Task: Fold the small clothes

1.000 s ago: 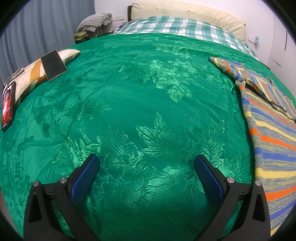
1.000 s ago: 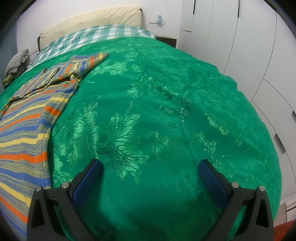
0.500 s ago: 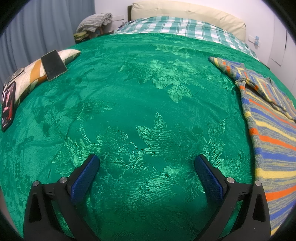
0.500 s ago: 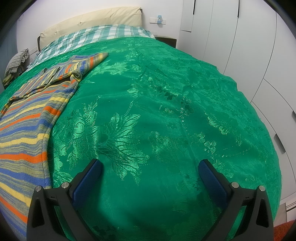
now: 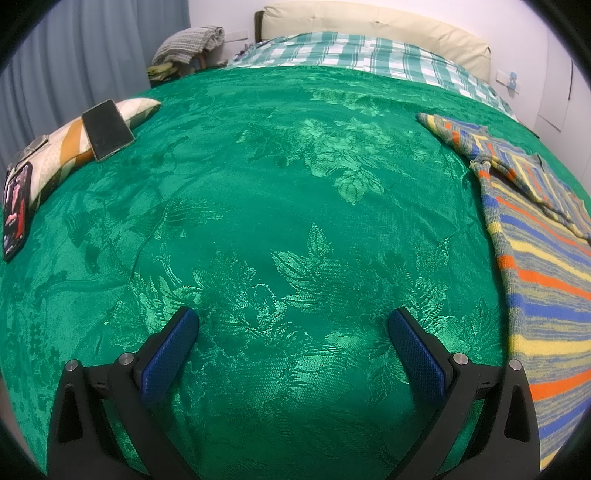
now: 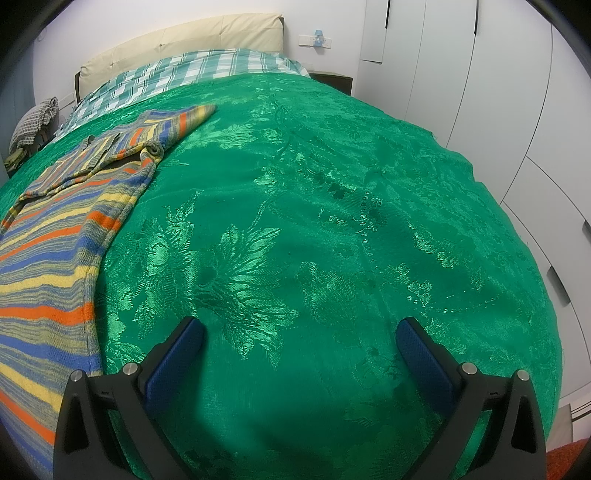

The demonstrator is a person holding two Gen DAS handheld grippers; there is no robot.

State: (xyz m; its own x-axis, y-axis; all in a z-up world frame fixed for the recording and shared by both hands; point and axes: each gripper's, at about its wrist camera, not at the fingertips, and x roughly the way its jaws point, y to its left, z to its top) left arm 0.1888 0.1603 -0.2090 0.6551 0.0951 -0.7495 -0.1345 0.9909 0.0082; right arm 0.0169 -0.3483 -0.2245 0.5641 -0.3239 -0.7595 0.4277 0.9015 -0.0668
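Note:
A striped knit sweater [image 5: 535, 258] in blue, yellow, orange and grey lies flat on the green floral bedspread [image 5: 288, 206]. It fills the right side of the left wrist view and the left side of the right wrist view, sweater [image 6: 55, 251]. One sleeve is folded across its chest; the other sleeve [image 6: 184, 122] points toward the headboard. My left gripper [image 5: 293, 326] hovers open over bare bedspread, left of the sweater. My right gripper [image 6: 301, 334] hovers open over the bedspread [image 6: 332, 221], right of the sweater. Neither holds anything.
Two phones [image 5: 107, 129] [image 5: 16, 210] rest on a striped cushion [image 5: 70, 147] at the bed's left edge. A checked sheet [image 5: 351, 55] and cream headboard [image 5: 369, 22] lie beyond. White wardrobe doors [image 6: 498, 92] stand right of the bed. A heap of cloth [image 5: 188, 42] sits at the far left.

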